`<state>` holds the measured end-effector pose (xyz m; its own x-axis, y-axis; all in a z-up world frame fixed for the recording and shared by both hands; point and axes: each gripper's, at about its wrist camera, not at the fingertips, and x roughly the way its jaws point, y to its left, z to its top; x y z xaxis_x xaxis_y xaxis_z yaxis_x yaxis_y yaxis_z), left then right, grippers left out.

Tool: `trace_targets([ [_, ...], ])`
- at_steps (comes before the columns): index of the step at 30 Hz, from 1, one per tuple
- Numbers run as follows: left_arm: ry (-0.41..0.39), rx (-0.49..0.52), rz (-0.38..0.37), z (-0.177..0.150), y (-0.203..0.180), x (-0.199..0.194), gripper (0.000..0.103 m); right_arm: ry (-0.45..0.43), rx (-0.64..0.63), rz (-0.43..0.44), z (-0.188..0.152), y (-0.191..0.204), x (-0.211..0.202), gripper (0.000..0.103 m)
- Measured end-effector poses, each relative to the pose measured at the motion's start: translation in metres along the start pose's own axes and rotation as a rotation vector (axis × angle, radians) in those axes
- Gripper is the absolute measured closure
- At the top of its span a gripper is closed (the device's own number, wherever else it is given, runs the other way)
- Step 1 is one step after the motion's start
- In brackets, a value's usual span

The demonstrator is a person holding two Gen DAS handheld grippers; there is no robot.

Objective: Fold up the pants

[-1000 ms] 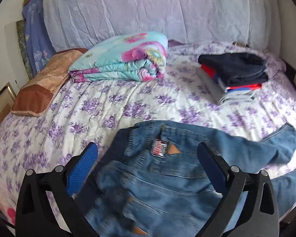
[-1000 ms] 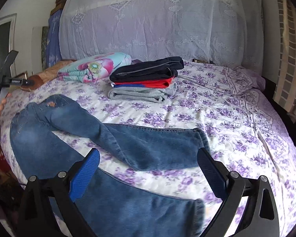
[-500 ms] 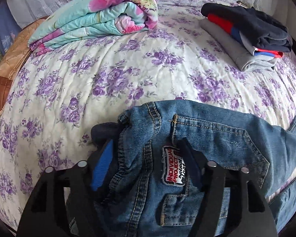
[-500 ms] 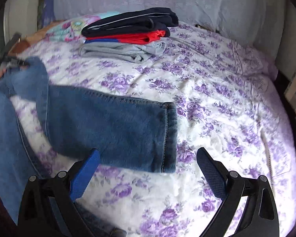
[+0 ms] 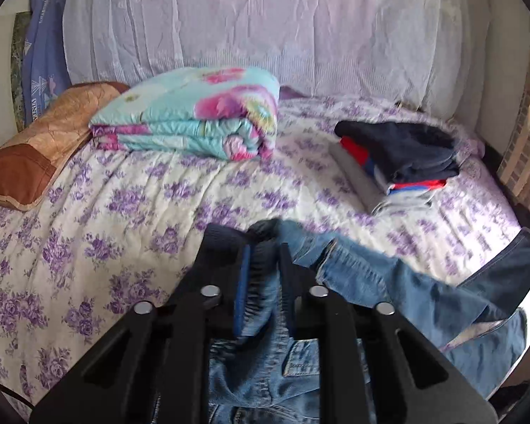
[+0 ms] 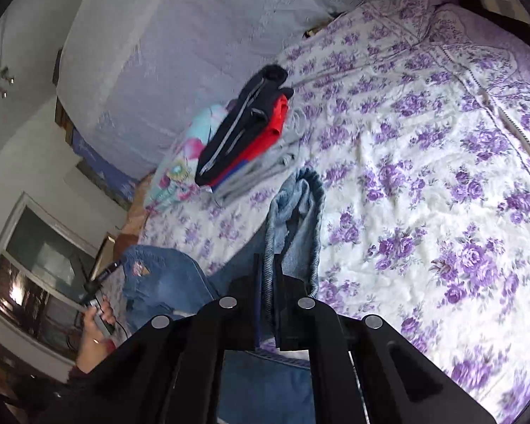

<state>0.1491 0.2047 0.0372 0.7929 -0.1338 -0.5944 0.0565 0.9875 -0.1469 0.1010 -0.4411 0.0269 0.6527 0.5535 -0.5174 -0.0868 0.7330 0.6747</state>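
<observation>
Blue jeans point(image 5: 388, 282) lie across the near edge of the flowered bedspread point(image 5: 123, 212). My left gripper point(image 5: 263, 251) has its jaws closing tight on the bunched waistband, pads pressing the denim, which is lifted a little off the bed. In the right wrist view, which is rolled sideways, my right gripper point(image 6: 268, 261) is shut on a leg hem of the jeans point(image 6: 293, 212), and the cuff stands up past its fingertips. The waistband with its patch point(image 6: 137, 266) shows at the left, where a person's hand point(image 6: 95, 318) holds the other gripper.
A folded floral blanket point(image 5: 194, 120) and a brown pillow point(image 5: 42, 145) lie at the back left of the bed. A stack of folded clothes point(image 5: 399, 155) sits at the back right. A lace-covered headboard point(image 5: 265, 28) rises behind. A window point(image 6: 35, 275) is at the left.
Both grippers went from wide open to shut on the jeans. The left came down onto the waistband and lifted it; the right moved over a leg hem, gripped it and rolled sideways.
</observation>
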Motion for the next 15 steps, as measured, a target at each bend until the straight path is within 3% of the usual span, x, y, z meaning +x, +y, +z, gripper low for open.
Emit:
trace_targets([
  [2,-0.085,-0.042,-0.039,0.009,0.001,-0.021,0.098,-0.045,0.033,-0.027,0.006,0.009,-0.014,0.1],
  [4,-0.088,-0.034,-0.057,0.015,-0.004,-0.024,0.097,-0.087,-0.032,-0.209,0.012,0.019,-0.016,0.096],
  [5,-0.052,-0.012,-0.037,0.016,-0.007,-0.015,0.096,-0.086,-0.115,-0.307,0.014,0.026,-0.01,0.084],
  [6,-0.011,0.01,0.007,0.014,-0.008,-0.001,0.096,-0.059,-0.211,-0.378,0.015,0.029,-0.002,0.065],
  [7,0.038,0.024,0.012,0.01,-0.008,0.012,0.09,-0.04,-0.303,-0.437,0.013,0.03,0.009,0.021],
  [8,0.088,0.032,0.016,0.006,-0.006,0.027,0.088,-0.028,-0.35,-0.476,0.009,0.023,0.016,0.01],
  [9,0.131,0.041,0.041,0.003,-0.001,0.042,0.07,0.021,-0.327,-0.475,0.008,0.008,0.024,0.01],
  [10,0.169,0.056,0.074,0.001,0.003,0.055,0.043,0.076,-0.234,-0.42,0.007,-0.013,0.028,0.01],
  [12,0.213,0.071,0.151,-0.004,0.017,0.077,0.018,0.16,-0.045,-0.308,-0.006,-0.052,0.034,0.01],
  [15,0.374,0.038,0.111,-0.015,0.034,0.116,0.015,0.28,0.044,-0.198,-0.038,-0.076,0.059,0.011],
])
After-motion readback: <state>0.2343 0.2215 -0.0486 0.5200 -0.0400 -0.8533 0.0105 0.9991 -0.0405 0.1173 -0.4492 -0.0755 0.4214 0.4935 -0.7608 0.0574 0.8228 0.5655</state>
